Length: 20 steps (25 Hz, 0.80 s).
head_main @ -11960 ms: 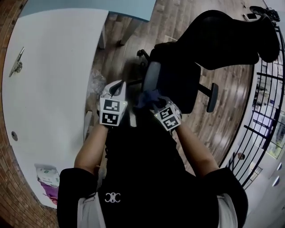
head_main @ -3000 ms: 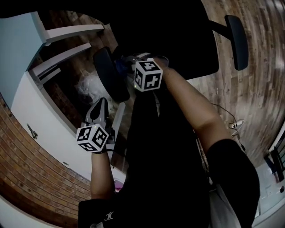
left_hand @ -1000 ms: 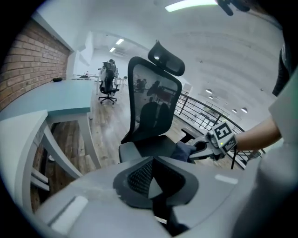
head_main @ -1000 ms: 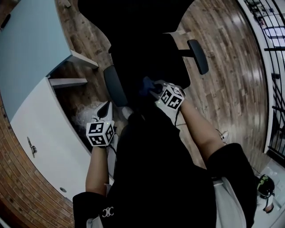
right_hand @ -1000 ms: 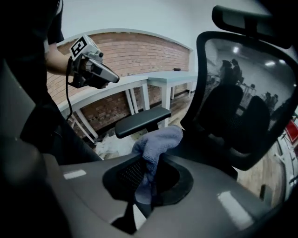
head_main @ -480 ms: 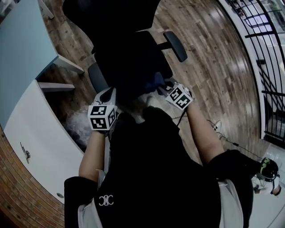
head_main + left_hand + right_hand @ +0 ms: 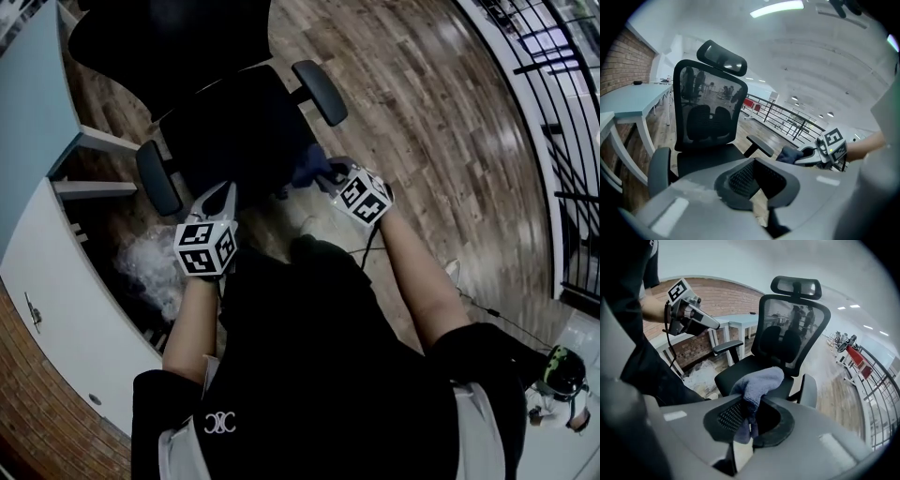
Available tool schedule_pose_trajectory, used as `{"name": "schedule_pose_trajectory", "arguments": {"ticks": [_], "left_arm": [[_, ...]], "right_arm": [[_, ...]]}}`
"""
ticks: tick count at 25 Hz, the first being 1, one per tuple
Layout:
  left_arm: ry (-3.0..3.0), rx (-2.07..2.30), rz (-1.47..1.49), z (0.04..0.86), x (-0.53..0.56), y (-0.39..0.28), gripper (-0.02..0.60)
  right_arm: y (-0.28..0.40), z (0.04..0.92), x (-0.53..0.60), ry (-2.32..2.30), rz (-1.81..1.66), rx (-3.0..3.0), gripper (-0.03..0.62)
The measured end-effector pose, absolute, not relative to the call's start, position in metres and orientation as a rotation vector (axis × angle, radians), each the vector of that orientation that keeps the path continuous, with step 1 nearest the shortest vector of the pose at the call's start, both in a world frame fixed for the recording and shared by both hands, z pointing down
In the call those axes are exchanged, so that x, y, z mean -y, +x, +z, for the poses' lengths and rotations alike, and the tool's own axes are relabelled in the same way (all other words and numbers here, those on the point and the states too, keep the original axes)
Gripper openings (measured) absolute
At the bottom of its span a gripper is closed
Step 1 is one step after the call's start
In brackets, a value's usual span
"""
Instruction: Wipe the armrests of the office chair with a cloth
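The black office chair (image 7: pixel 234 122) stands at the upper left of the head view, its mesh back and headrest (image 7: pixel 723 58) facing me. Its two padded armrests (image 7: pixel 157 178) (image 7: pixel 319 92) flank the seat. My right gripper (image 7: pixel 328 176) is shut on a blue cloth (image 7: pixel 307 169) and hovers by the seat's front right corner, below the right armrest and apart from it. In the right gripper view the cloth (image 7: pixel 757 383) bunches between the jaws. My left gripper (image 7: pixel 223 189) is shut and holds nothing, in front of the seat near the left armrest (image 7: pixel 658 171).
A white desk (image 7: pixel 56 309) and a teal table (image 7: pixel 28 94) stand at the left, with crumpled plastic wrap (image 7: pixel 145 262) on the floor below the desk. A black railing (image 7: pixel 562 141) runs along the right. A cable (image 7: pixel 473 298) lies on the wooden floor.
The head view has swung, so the chair sits further up and left. My right gripper with the cloth has left the left armrest and now hangs before the seat's right side.
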<state>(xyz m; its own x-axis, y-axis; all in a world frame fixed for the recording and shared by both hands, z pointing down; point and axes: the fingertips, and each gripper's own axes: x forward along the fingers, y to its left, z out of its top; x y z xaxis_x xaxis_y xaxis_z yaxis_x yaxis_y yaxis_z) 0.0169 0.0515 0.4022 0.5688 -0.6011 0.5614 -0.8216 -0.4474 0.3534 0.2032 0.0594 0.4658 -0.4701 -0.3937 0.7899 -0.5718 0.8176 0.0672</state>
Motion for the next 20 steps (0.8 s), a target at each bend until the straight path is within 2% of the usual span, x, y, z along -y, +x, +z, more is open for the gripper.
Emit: {"name": "schedule_pose_trajectory", "arguments": {"ticks": [4,10,20], "left_arm": [[2.169,1.185,0.475,0.406,-0.067,0.063,0.005],[2.082,1.263,0.435,0.412,-0.088,0.076,0.005],[2.027,1.219,0.337,0.437,-0.043,0.078,0.005]], "right_arm": [[0.245,0.481,-0.058,0.649,0.212,2.107,0.044],[0.275,0.512,-0.040,0.553,0.164,2.053,0.044],[0.272,0.549,0.030,0.429,0.133,1.886,0.044]]}}
